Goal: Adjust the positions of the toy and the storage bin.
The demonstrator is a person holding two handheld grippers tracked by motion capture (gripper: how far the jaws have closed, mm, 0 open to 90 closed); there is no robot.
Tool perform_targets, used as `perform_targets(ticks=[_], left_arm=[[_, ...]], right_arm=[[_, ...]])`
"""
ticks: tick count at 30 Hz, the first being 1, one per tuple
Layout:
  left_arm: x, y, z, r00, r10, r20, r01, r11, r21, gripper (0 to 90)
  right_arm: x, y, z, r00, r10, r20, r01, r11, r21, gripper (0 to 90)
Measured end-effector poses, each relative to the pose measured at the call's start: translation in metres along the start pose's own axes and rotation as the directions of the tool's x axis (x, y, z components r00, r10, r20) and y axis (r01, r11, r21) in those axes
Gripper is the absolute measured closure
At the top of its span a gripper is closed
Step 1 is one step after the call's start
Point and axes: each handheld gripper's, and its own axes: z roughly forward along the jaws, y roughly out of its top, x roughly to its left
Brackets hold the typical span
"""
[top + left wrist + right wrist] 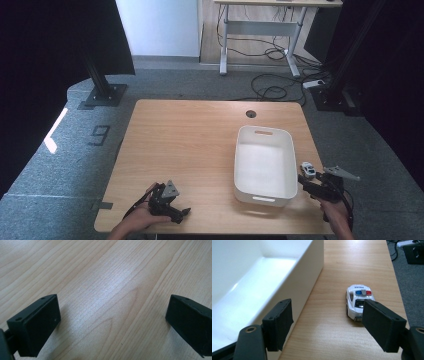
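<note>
My right gripper (325, 322) has its jaws wide apart and they hold nothing. The toy police car (357, 301) stands on the tabletop (352, 262) just in front of my right-hand jaw, which covers the near end of the car in the right gripper view; I cannot tell if that jaw touches it. The car is white, with a blue and red light bar on the roof, and it is upright on its wheels. To the side of my left-hand jaw is the white bin (312, 272); its long wall runs forward from that jaw, and the car is on the other side of this wall, outside the bin, near it but apart. In the high view the right gripper (309, 184) is at the near right corner of the bin (240, 150), with the car (307, 169) just beyond the jaws. My left gripper (113, 322) is low over the bare wood, its jaws also wide open, with nothing between them. In the high view this left gripper (182, 212) is near the front edge of the tabletop (185, 130), well apart from the bin.
</note>
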Motion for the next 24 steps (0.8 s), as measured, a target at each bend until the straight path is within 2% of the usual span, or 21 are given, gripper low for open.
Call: perform_targets(ticks=[15,24], left_arm=[[0.0,0.0,0.0,1.0,0.0,-0.001,0.0,1.0,0.001,0.0],[0.0,0.0,0.0,1.0,0.0,0.001,0.0,1.0,0.0,0.0]], right_arm=[[0.003,0.014,-0.013,0.9996,0.019,-0.019,-0.021,0.997,-0.072,21.7],[0.008,0.02,-0.016,0.9997,0.007,-0.024,-0.01,0.995,-0.096,21.3]])
